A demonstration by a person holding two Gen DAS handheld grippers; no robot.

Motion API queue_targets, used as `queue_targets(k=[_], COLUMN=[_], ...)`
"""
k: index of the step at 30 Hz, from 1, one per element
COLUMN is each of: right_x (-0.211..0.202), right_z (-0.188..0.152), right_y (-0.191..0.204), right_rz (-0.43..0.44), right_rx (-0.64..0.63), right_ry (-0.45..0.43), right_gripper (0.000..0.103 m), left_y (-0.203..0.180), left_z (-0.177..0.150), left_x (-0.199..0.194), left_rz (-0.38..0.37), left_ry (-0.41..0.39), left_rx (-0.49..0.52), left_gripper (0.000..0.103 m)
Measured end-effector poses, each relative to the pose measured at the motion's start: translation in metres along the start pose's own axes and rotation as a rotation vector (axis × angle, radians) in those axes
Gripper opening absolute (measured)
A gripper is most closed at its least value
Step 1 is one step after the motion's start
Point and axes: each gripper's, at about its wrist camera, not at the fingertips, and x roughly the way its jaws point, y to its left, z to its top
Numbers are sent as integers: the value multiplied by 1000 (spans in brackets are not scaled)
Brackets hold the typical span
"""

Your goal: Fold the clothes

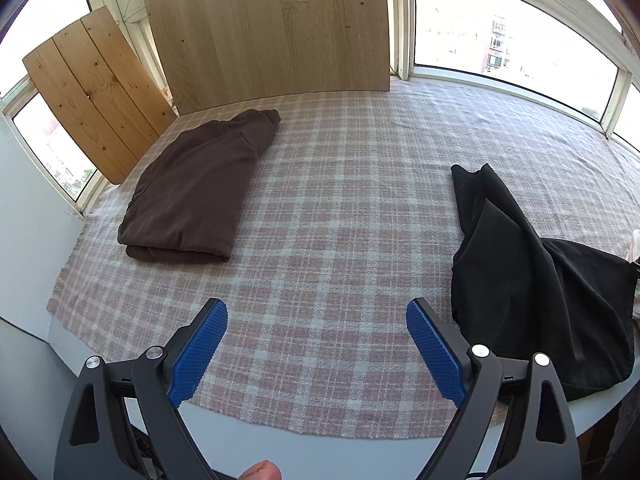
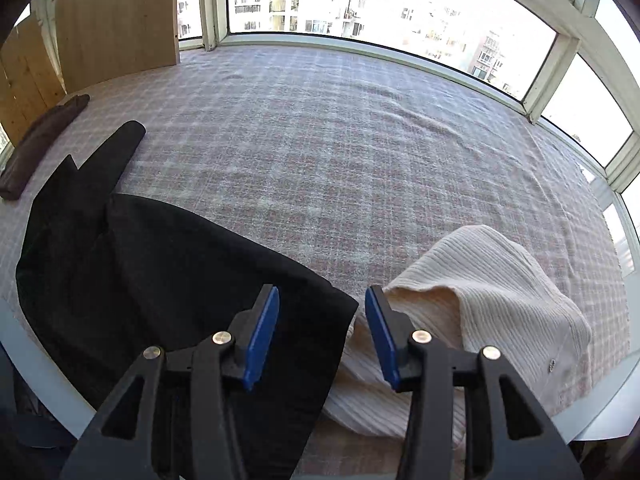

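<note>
A brown garment (image 1: pixel 192 196) lies folded at the far left of the plaid cloth (image 1: pixel 340 200); the right wrist view shows it (image 2: pixel 36 148) at its left edge. A black garment (image 1: pixel 532 280) lies crumpled and unfolded at the right, spreading to the table's near edge (image 2: pixel 160 280). Beside it rests a cream ribbed garment (image 2: pixel 500 288), loosely heaped. My left gripper (image 1: pixel 317 308) hangs wide open over bare plaid, with nothing between its blue pads. My right gripper (image 2: pixel 323 294) is open above the spot where the black garment's corner meets the cream one, and neither pad presses on cloth.
Two wooden boards lean against the windows at the back left, a large pale one (image 1: pixel 272 28) and a smaller pine one (image 1: pixel 92 96). Window frames (image 2: pixel 400 48) ring the far side. The table's white rim (image 1: pixel 280 432) curves along the near edge. A fingertip (image 1: pixel 262 472) shows at the bottom.
</note>
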Motion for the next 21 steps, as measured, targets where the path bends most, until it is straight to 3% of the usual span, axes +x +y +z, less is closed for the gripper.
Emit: queue_targets(k=[7, 11, 14, 19, 21], right_x=[17, 25, 13, 14, 2], right_z=[-23, -28, -27, -31, -32], right_y=[-18, -13, -19, -7, -7], right_rz=[204, 221, 212, 208, 202], right_rx=[53, 61, 107, 61, 79], right_ry=[24, 29, -44, -1, -33], right_gripper=[45, 43, 25, 17, 16], left_y=[-4, -27, -48, -67, -71], left_z=[-10, -9, -8, -8, -10], left_x=[0, -2, -7, -11, -11], left_rz=[47, 33, 14, -29, -37], left_ry=[35, 31, 14, 14, 20], left_rx=[-38, -4, 38, 76, 82], left_gripper=[91, 91, 91, 92, 92])
